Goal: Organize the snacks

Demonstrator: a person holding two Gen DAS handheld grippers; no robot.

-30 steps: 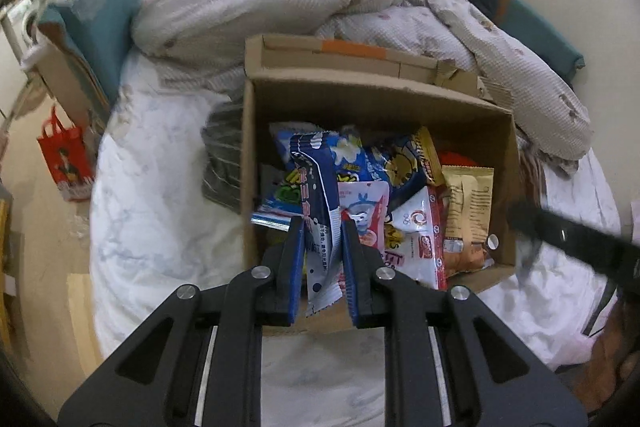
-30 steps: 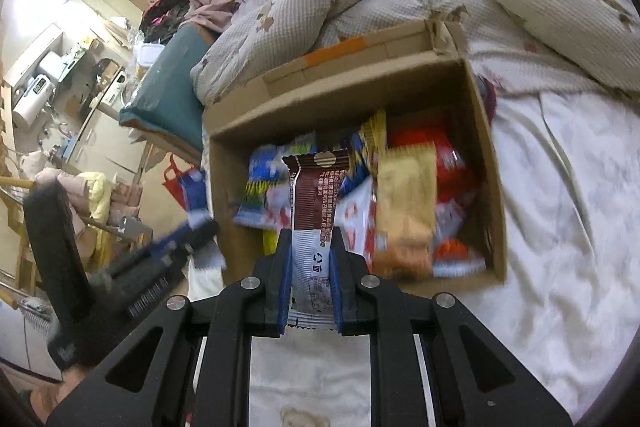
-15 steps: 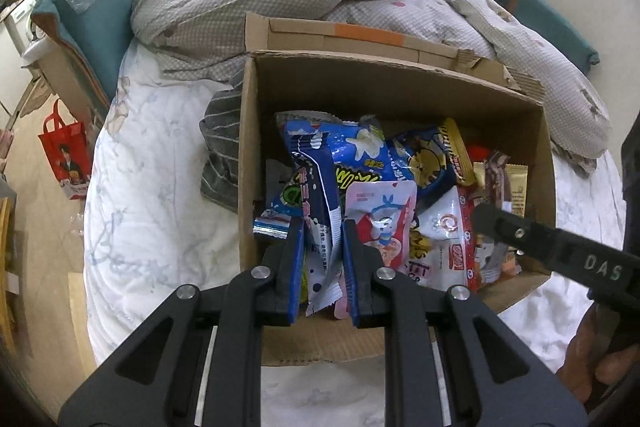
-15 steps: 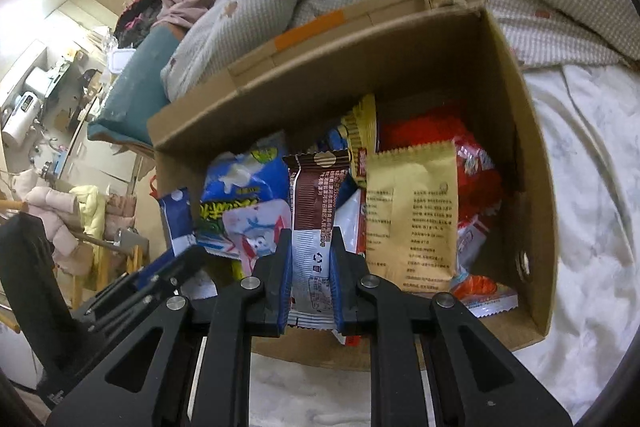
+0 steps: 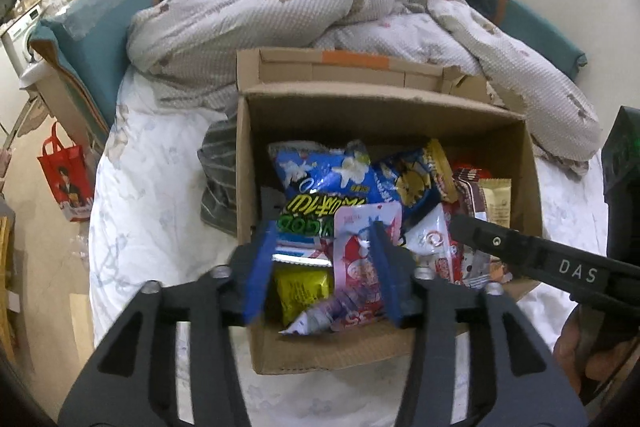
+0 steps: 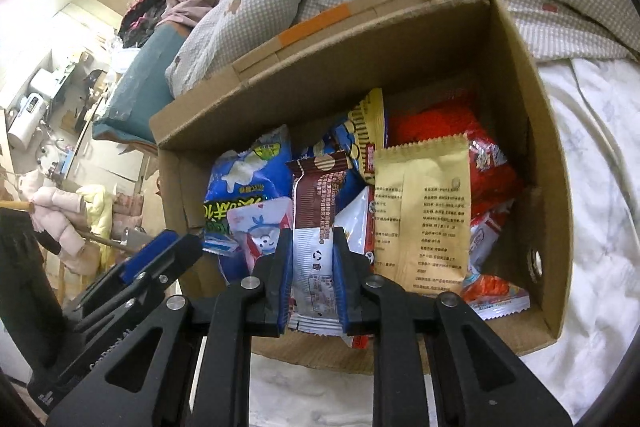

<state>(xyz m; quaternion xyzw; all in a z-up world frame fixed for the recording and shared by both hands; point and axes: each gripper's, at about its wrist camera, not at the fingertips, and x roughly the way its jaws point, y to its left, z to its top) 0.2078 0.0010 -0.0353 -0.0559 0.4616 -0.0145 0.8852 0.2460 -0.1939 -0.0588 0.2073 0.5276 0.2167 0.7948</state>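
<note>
Left wrist view: cardboard box (image 5: 532, 187) sits on the bed sheet (image 5: 144, 211), flaps up, rumpled quilt (image 5: 280, 15) behind it. Box packed w/ snack bags. Left gripper (image 5: 323, 267) hangs over the near-left corner of the box, jaws opening, blue pads apart, nothing pinched betw. them. Below the gap: yellow packet (image 5: 304, 287) and pink-white packet (image 5: 360, 275), both lying inside the box. Blue popcorn bag (image 5: 324, 171) further back, green-lettered bag (image 5: 316, 215) in front of it. Right gripper's finger crosses in from the right edge, a hand (image 5: 588, 351) behind it. Red tote bag (image 5: 66, 179) on the floor, left of bed.

Right wrist view: right gripper (image 6: 313, 269) clenched on a brown-and-white wrapper (image 6: 316, 223), pads pressing both sides of its lower part; the wrapper stands upright, its top among the bags in the box mid-section. Tan packet (image 6: 424, 211) just beside it on the right, upright; red bags (image 6: 480, 163) behind that, by the right wall. Blue popcorn bag to the left. Left gripper's blue-padded finger (image 6: 148, 255) shows at the box's left side.
</note>
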